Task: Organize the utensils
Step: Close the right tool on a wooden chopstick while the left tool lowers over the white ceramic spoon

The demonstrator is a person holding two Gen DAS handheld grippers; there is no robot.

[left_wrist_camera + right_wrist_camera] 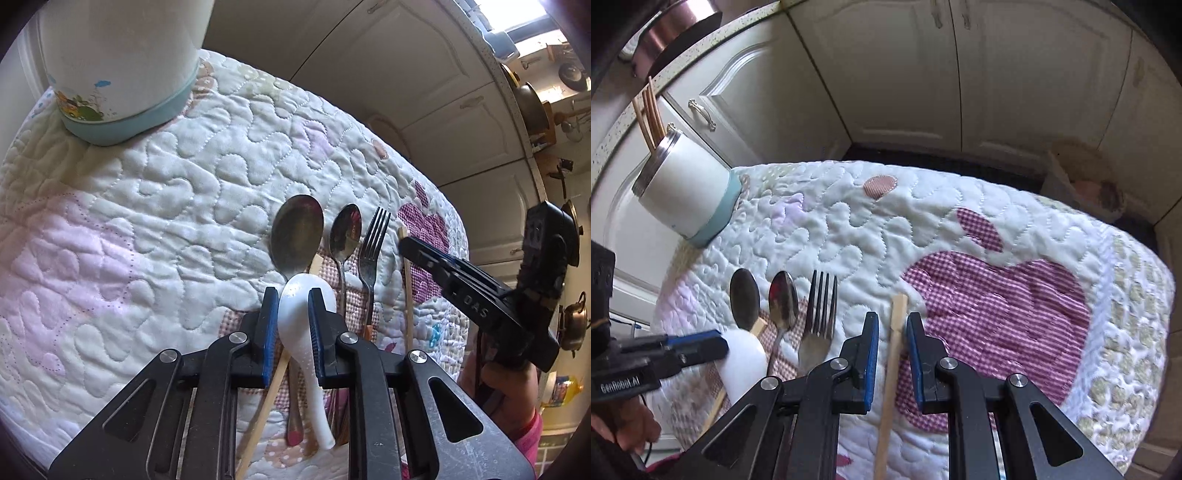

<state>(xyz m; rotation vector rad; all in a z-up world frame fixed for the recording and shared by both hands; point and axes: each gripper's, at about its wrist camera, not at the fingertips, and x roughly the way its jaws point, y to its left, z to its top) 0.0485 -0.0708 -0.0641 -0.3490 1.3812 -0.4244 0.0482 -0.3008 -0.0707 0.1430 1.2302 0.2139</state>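
On the quilted cloth (147,221) lie a big metal spoon (297,232), a smaller metal spoon (345,232), a fork (373,240) and a wooden chopstick (408,295), side by side. My left gripper (293,314) is shut on a white ceramic spoon (295,321), whose handle runs back under the jaws. A second chopstick (266,398) lies slanted beneath it. My right gripper (893,332) is closed around the chopstick (897,332) next to the fork (820,314). A white cup (687,192) with a pale blue base holds several chopsticks (648,114).
The cloth ends at a rounded edge (1126,295), with cream cabinet doors (905,74) beyond. A dark pot (676,26) sits on the counter. A basket (1086,177) stands on the floor. Pans (532,103) hang at the right. A hand (506,387) holds the right gripper.
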